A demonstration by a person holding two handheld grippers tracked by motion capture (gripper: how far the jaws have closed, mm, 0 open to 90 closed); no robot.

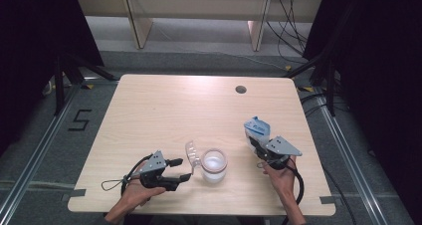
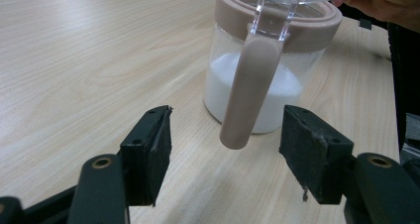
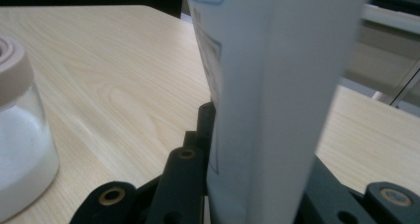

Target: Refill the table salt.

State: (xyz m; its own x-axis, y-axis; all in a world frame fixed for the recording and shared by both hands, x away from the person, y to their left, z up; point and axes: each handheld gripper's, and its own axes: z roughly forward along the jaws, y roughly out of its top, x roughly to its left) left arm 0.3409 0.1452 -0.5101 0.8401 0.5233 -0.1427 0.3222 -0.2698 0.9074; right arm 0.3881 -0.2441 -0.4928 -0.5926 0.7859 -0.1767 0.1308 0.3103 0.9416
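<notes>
Writing on the white pouch (image 1: pixel 257 129) is too small and blurred to read; in the high view it has a blue patch near the top, and in the right gripper view a thin blue line curves near its top edge and a faint box outline sits lower down. That pouch stands upright, held up at the right side of the tabletop (image 1: pixel 164 110), and the right tongs (image 1: pixel 259 144) are clamped on its lower part. Its sides look smooth and plain white. Near the front middle of the tabletop stands a glass jar (image 1: pixel 214 166) with a dusty pink rim, and white powder fills the bottom part of it. The jar has a clear lid (image 1: pixel 192 152) that is flipped open and sticks up on the left side of the jar. From the lid hangs a pink clasp (image 2: pixel 249 87), a long rounded strip that points down in front of the glass. The left tongs (image 1: pixel 182 169) sit just beside the jar on its left, and their pads are apart. In the left gripper view the pink clasp hangs between the two black pads without touching them. A round dark hole (image 1: pixel 241 89) is in the far part of the tabletop. Grey floor lies around the tabletop, and a black mark shaped like a 5 (image 1: pixel 79 120) is on it at the left.
</notes>
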